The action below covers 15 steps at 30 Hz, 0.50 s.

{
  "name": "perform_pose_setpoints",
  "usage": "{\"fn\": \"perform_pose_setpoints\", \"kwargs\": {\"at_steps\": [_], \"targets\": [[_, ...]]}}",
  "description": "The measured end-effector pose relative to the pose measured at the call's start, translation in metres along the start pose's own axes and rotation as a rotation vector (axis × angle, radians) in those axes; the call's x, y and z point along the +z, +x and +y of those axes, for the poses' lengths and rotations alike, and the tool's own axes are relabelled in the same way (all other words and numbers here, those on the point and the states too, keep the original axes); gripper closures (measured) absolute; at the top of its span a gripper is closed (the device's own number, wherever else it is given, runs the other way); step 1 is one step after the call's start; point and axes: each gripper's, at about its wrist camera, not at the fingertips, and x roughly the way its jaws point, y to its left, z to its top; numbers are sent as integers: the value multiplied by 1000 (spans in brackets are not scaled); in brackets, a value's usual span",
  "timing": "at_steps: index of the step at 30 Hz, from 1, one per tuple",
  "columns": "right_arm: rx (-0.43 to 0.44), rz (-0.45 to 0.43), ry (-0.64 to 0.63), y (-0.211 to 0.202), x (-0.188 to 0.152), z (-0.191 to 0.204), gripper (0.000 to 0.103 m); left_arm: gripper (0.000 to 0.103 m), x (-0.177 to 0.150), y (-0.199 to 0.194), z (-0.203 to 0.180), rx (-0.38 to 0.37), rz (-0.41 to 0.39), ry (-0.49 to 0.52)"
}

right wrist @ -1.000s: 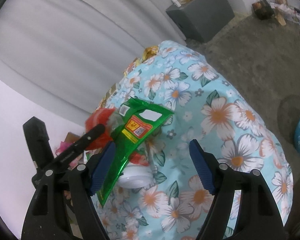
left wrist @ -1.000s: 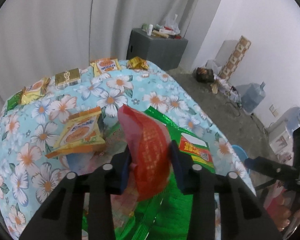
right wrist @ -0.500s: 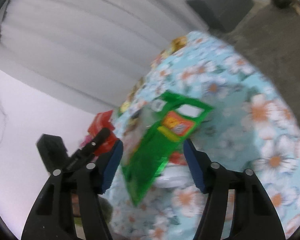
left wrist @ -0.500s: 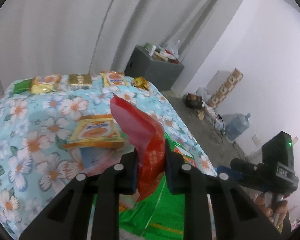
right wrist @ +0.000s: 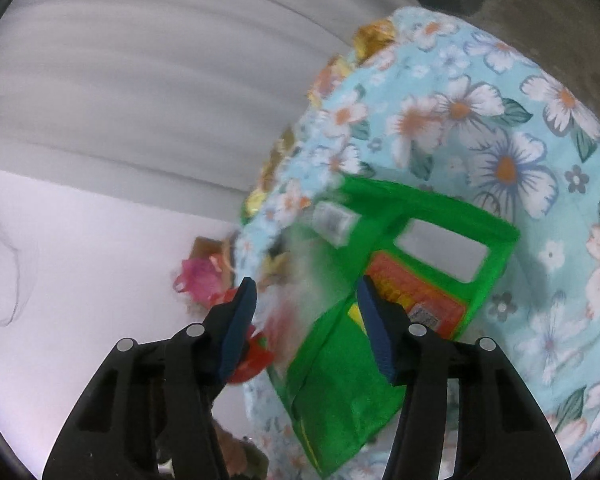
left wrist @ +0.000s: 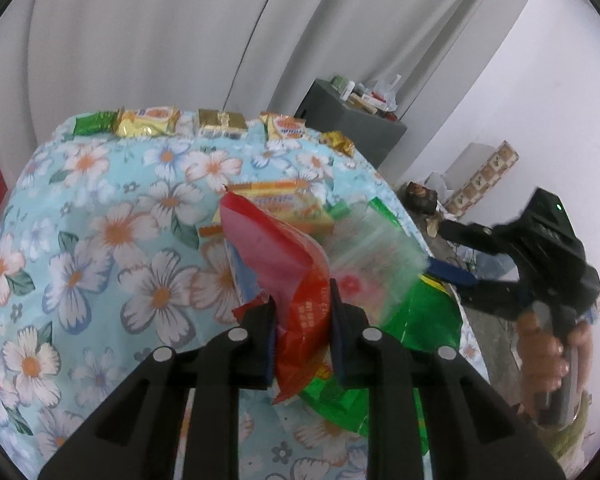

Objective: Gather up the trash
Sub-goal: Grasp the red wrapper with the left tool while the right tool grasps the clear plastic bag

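A red snack wrapper (left wrist: 296, 276) stands up between the pads of my left gripper (left wrist: 302, 312), which is shut on it above the floral tablecloth (left wrist: 100, 240). Just right of it hangs a green plastic bag (left wrist: 432, 316), its upper edge blurred by motion. In the right wrist view the green bag (right wrist: 420, 232) lies between the fingers of my right gripper (right wrist: 306, 300). Those jaws are closing, and a gap still shows at the left pad. The red wrapper (right wrist: 254, 356) peeks out behind that left finger. A hand (left wrist: 540, 356) holds the right gripper at the right edge.
Several snack packets (left wrist: 148, 122) line the table's far edge, and an orange packet (left wrist: 276, 200) lies mid-table. A grey cabinet (left wrist: 348, 120) with clutter stands behind, by the curtain. A pink bag (right wrist: 200, 280) sits on the floor at the left.
My left jaws have narrowed onto the red wrapper and lifted it rightward. The right jaws have drawn in around the green bag, which now sits between them and has swung up.
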Motion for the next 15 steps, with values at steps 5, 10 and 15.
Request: {"fn": "perform_pose_setpoints", "kwargs": {"at_steps": [5, 10, 15], "targets": [[-14, 11, 30, 10, 4, -5, 53, 83, -3, 2, 3, -1, 6, -5], [42, 45, 7, 13, -1, 6, 60, 83, -3, 3, 3, -4, 9, 1], [43, 68, -15, 16, -8, 12, 84, 83, -3, 3, 2, -3, 11, 3]]}}
